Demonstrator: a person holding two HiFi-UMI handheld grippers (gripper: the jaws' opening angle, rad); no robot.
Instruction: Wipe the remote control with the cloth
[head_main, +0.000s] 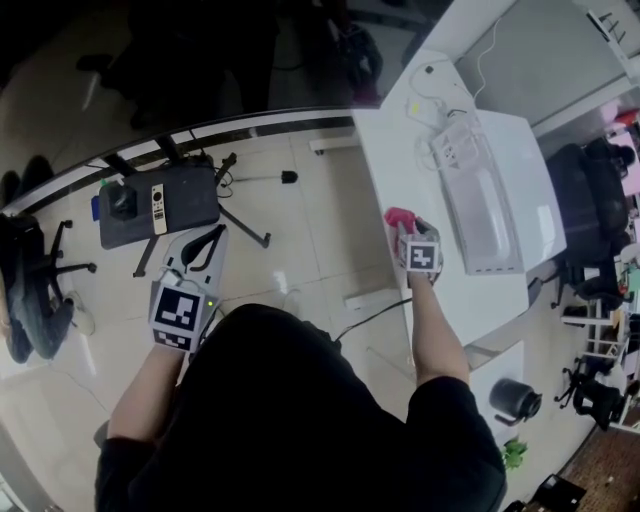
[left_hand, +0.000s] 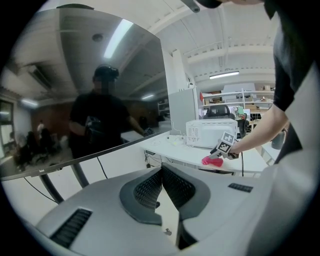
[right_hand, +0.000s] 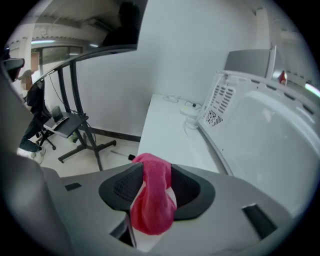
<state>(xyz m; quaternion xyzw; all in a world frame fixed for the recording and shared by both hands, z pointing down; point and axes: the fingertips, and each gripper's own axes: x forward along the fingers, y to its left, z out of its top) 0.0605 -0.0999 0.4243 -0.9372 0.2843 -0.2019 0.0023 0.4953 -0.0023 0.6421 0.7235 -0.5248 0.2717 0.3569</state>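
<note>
- Left arm: bare forearm out ahead and to the left. Left tool (head_main: 203, 248) aimed slightly downward toward the small dark table (head_main: 192, 193). Clenched, jaws meeting, nothing between them.
- Right arm: stretched forward to the near left edge of the white table (head_main: 392, 155). Right tool (head_main: 408, 230) tipped steeply down.
- Right tool released: jaws spread wide, pink cloth (right_hand: 152, 200) bunched loose in the gap.
- Cloth: long axis along the jaw line, far end poking past the tips, near end sagging back between the jaws. Sits low over the white table; contact with the top not resolvable.
- Remote control (head_main: 158, 208): white, lying flat on the small dark table, long axis running away from the person. Just right of a dark round object (head_main: 121, 203). Near the left tool's tips but apart from them; well apart from the cloth.
- White microwave (head_main: 480, 200) on the white table, just right of the right tool and reaching further back.
</note>
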